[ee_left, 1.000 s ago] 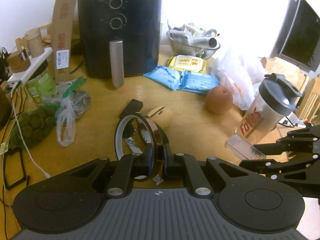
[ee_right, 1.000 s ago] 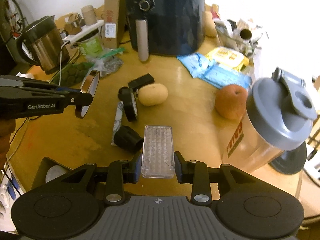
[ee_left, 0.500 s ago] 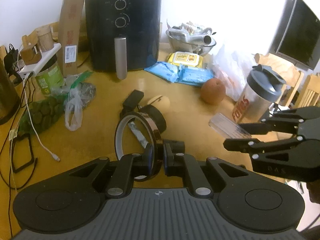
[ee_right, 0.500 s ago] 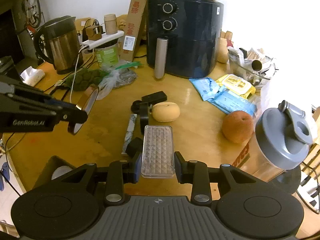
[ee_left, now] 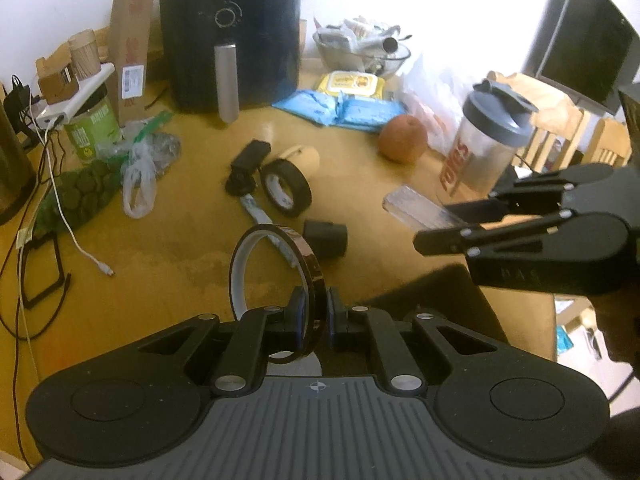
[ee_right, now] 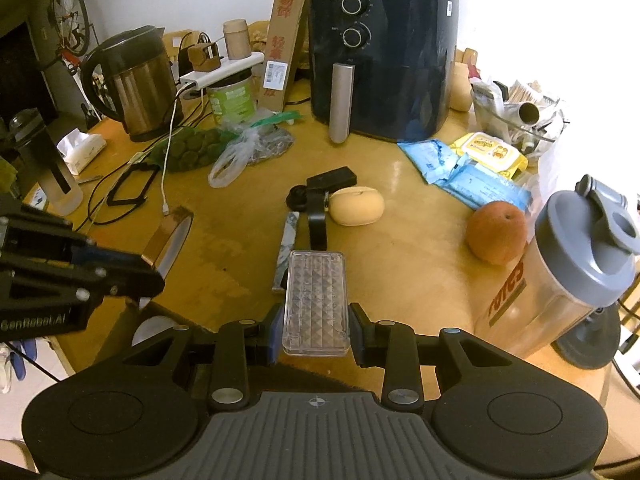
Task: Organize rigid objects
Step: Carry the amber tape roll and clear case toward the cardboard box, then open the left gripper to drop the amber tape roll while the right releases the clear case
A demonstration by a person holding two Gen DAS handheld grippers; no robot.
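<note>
both grippers loaded above bench

left gripper (ee_left: 314, 314): fingers clamp the upright amber tape roll (ee_left: 276, 276) by its rim. right gripper (ee_right: 314, 330): fingers clamp the clear plastic case (ee_right: 315, 302) flat. both items held above the bench (ee_right: 400, 240).

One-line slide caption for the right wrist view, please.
Right gripper jaws clamp a clear plastic case above the cluttered wooden table.

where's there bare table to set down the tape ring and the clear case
The widest bare patch is the near wood between the black tape roll, the orange fruit and the shaker bottle. A smaller one lies left of the marbled strip, toward the white cable. It is crowded around the air fryer, wipes packs and plastic bags.
</note>
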